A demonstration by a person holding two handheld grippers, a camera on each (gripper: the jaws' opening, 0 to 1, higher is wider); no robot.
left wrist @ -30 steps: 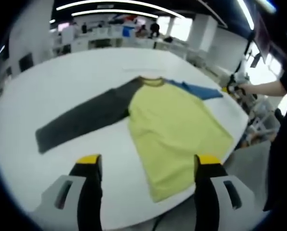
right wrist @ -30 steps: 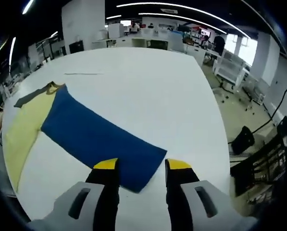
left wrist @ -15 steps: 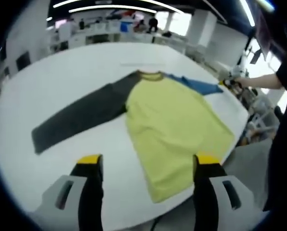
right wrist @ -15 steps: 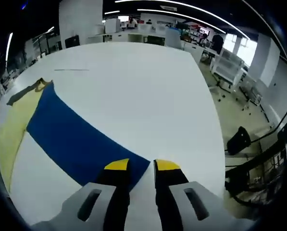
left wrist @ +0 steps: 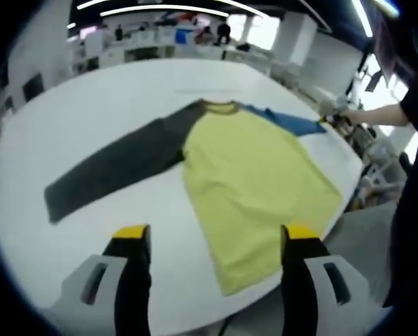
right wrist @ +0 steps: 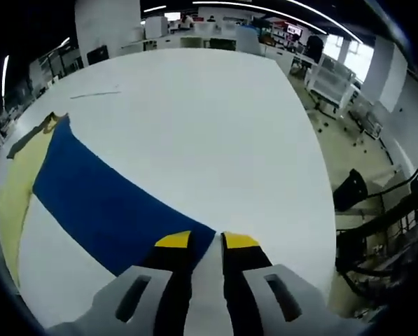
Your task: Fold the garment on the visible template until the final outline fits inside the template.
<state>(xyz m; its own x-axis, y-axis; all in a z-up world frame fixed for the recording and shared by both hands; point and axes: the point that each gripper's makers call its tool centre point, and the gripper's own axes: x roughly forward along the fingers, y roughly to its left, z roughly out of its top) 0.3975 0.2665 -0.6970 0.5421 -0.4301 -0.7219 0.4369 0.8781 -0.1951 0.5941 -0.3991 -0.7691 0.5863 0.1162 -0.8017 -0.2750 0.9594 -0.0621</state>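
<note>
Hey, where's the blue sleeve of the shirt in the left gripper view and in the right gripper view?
Left gripper view: the blue sleeve lies upper right, running from the collar toward the table edge.
Right gripper view: the blue sleeve crosses lower left, its cuff end at the right gripper.
Shared landmark: the yellow shirt body, which adjoins the sleeve.

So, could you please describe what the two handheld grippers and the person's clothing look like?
Both the left gripper and the right gripper have black jaws with yellow tips, rising from pale grey housings with dark slots. In the left gripper view, the person at the right edge wears a dark short sleeve.
</note>
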